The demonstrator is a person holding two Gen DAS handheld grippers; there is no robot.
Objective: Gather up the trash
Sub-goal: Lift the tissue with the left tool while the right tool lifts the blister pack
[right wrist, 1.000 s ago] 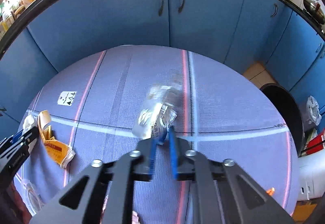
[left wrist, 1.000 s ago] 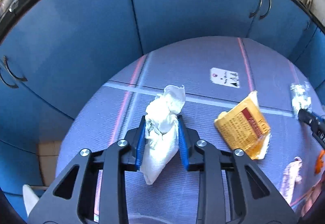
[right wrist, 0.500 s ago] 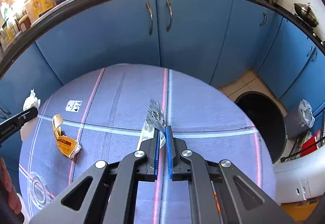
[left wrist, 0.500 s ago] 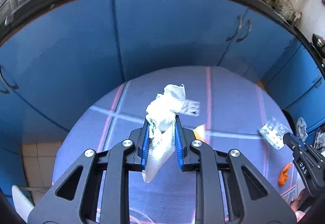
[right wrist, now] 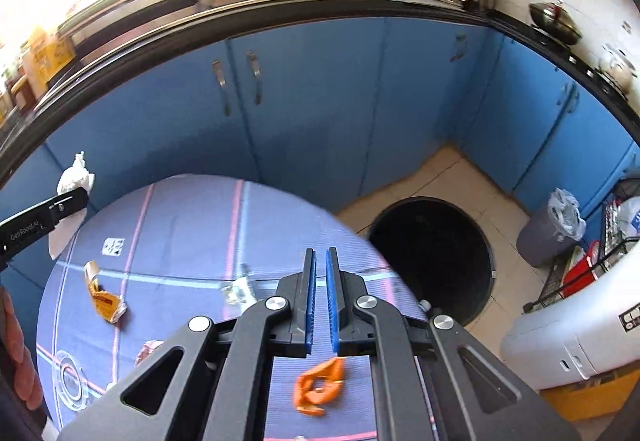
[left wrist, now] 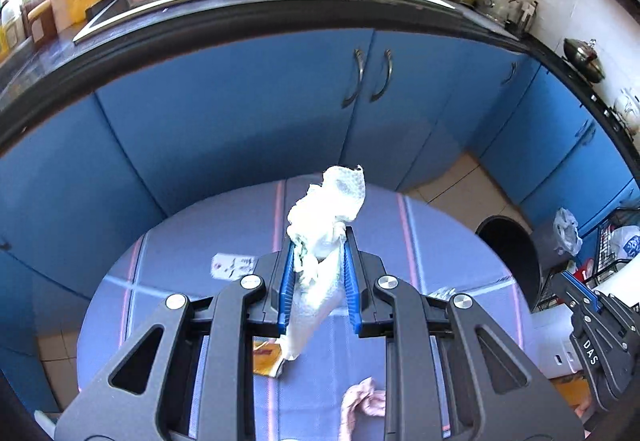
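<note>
My left gripper is shut on a crumpled white paper towel, held above the round table with its purple striped cloth. In the right wrist view that left gripper and the towel hang at the far left. My right gripper is shut, and nothing shows between its blue pads. It hovers over the table's right edge, near the black bin on the floor. A clear plastic wrapper lies on the cloth to its left. From the left wrist, the right gripper shows at the right edge.
On the cloth lie a yellow wrapper, a pink scrap, an orange scrap and a white label. Blue cabinets ring the table. A grey bagged bin and a white appliance stand right.
Both grippers have risen and swung right, bringing the black bin into view. The clear wrapper has left the right jaws and now lies on the cloth. The towel stays gripped.
</note>
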